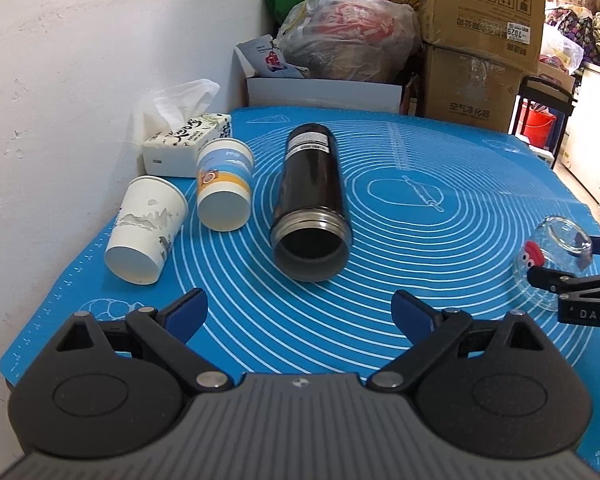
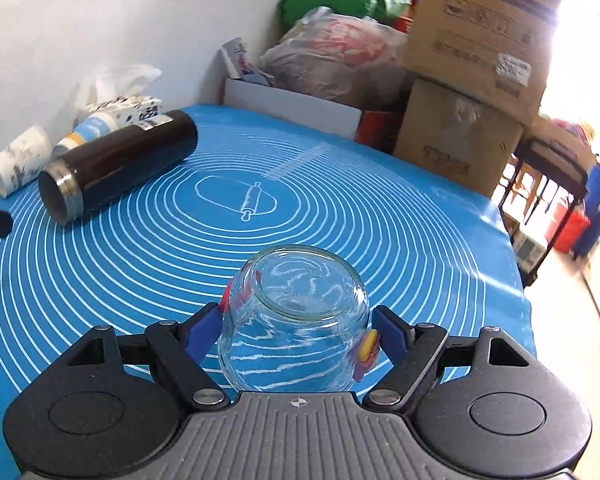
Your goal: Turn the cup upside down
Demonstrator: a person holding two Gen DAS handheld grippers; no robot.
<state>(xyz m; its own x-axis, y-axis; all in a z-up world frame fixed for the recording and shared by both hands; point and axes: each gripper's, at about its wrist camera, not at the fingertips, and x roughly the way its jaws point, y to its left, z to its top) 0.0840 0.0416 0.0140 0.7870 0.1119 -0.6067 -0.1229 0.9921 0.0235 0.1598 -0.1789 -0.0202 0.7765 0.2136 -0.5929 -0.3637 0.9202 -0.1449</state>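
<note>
Your right gripper brackets the glass cup, which sits base-up on the blue mat, blue pads just beside its walls; whether they press it you cannot tell. Your left gripper hangs spread wide, holding nothing, facing a black flask lying on its side.

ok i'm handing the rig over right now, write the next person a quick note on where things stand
Left gripper: open, empty, hovering over the blue mat short of the black flask.
Right gripper: pads flank the glass cup, which is base-up and tilted; contact looks close, grip unclear.
Done: the glass cup is inverted, or nearly so.
Left: seat its rim flat on the mat and let go. The flask and two paper cups lie on their sides at the left.
</note>
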